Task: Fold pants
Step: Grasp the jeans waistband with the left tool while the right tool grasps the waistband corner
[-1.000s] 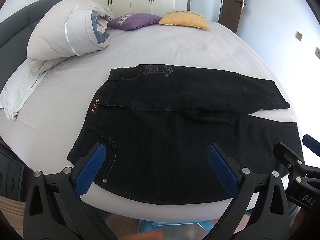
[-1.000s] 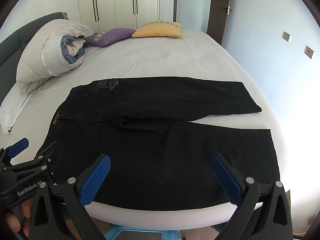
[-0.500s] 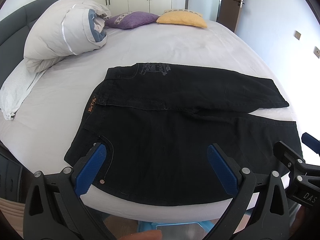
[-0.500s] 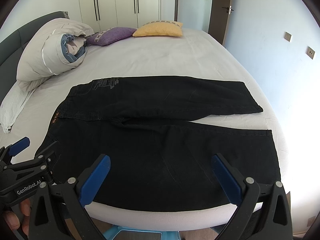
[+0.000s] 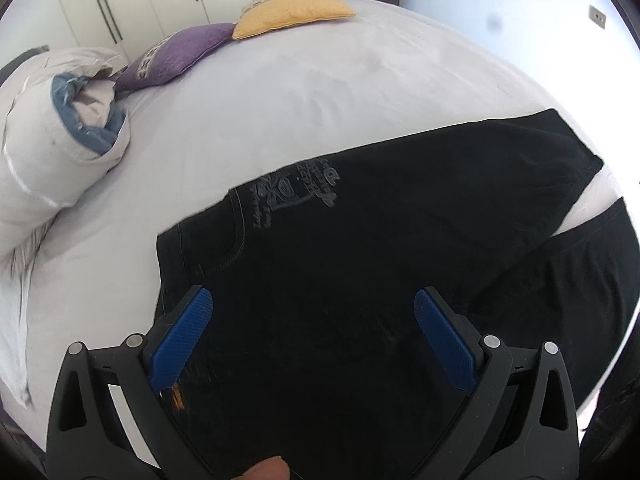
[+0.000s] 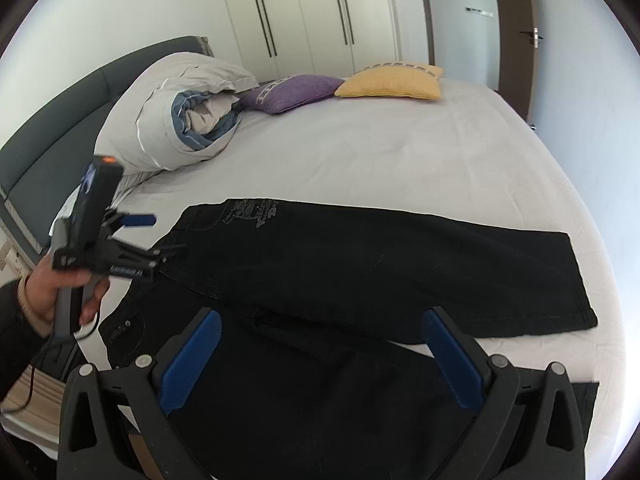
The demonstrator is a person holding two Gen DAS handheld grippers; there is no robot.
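White sheets cover the bed (image 6: 400, 148) that fills both views, with pale wardrobe doors (image 6: 304, 16) behind it. At the bottom of the left wrist view the left gripper (image 5: 312, 312) has its blue-padded fingers (image 5: 180, 344) spread wide, holding nothing, hovering just above the waistband end of the black pants (image 5: 400, 240); whether the tips touch the cloth cannot be told. From the right wrist view that same gripper (image 6: 150, 240) sits at the waistband's outer edge, gripped by the person's left hand (image 6: 52, 292). The right gripper (image 6: 320, 344) is likewise wide apart and holds nothing, poised over the crotch area where the two legs meet. The pants lie flat near the foot edge of the bed, legs running to the right and slightly parted, with a grey printed emblem (image 6: 252, 212) on the far hip. Beyond them sit a rolled white and blue duvet (image 6: 180, 120) by the dark headboard (image 6: 60, 120), then a purple cushion (image 6: 292, 92) touching a yellow cushion (image 6: 392, 82).
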